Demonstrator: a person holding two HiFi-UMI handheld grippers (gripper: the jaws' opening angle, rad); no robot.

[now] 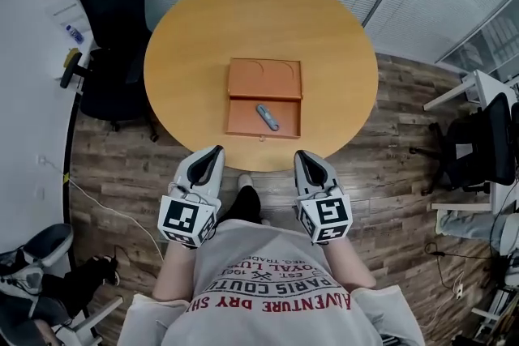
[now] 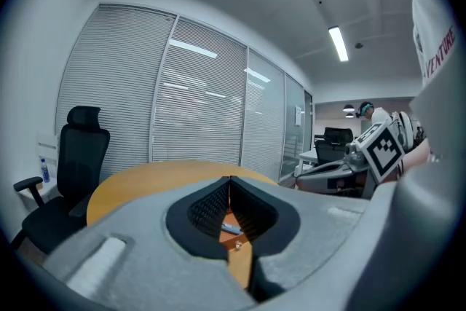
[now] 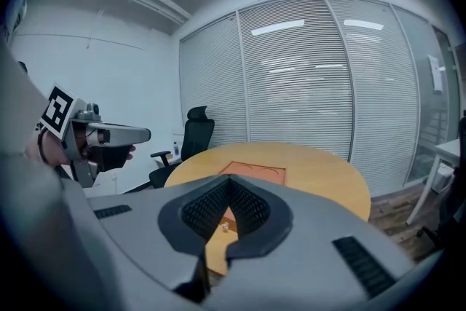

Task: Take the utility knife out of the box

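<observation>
An orange-brown box (image 1: 264,117) lies open in the middle of the round wooden table (image 1: 340,53), with its lid flat behind it. The grey-blue utility knife (image 1: 268,117) rests slantwise in the front tray. Both grippers hover short of the table's near edge and point at the box. My left gripper (image 1: 215,151) is shut and holds nothing, and so is my right gripper (image 1: 302,155). In the left gripper view, the knife (image 2: 231,229) shows through the gap behind the closed tips of the left gripper (image 2: 230,180). In the right gripper view, the box lid (image 3: 255,171) lies beyond the shut tips of the right gripper (image 3: 230,180).
A black office chair (image 1: 113,20) stands at the table's far left. Another chair (image 1: 486,142) and a white desk (image 1: 478,89) are off to the right. Slatted glass walls ring the back. Cables (image 1: 97,207) trail on the wooden floor at the left.
</observation>
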